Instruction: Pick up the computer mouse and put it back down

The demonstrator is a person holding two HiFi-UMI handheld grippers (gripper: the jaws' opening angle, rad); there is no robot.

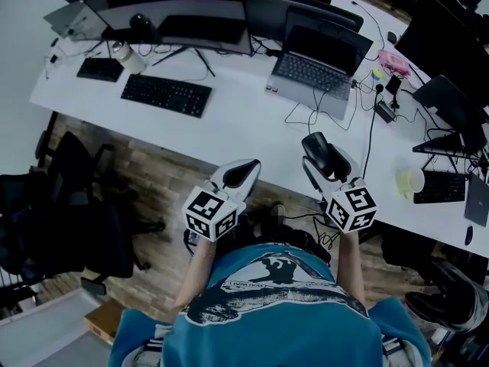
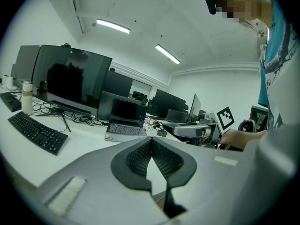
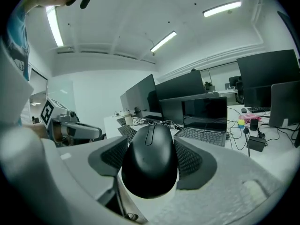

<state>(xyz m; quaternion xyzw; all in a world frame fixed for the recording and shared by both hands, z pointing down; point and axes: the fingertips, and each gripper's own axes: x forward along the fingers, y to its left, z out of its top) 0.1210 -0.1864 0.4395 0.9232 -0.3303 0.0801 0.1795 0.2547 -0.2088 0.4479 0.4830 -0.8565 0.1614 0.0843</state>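
a white desk (image 1: pixel 229 121) on wood floor (image 1: pixel 153 180), black chair (image 1: pixel 76 197) beside, strip lights (image 2: pixel 112 26) overhead.

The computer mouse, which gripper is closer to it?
Right. The right gripper is shut on the mouse; the left gripper sits apart on its left, shut and empty.

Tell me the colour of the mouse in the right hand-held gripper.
The computer mouse is plain black; the right gripper view shows it best.

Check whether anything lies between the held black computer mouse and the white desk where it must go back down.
Nothing visible does. The right gripper holds the black computer mouse over bare white desk; thin black cables lie beside that spot, not under it.
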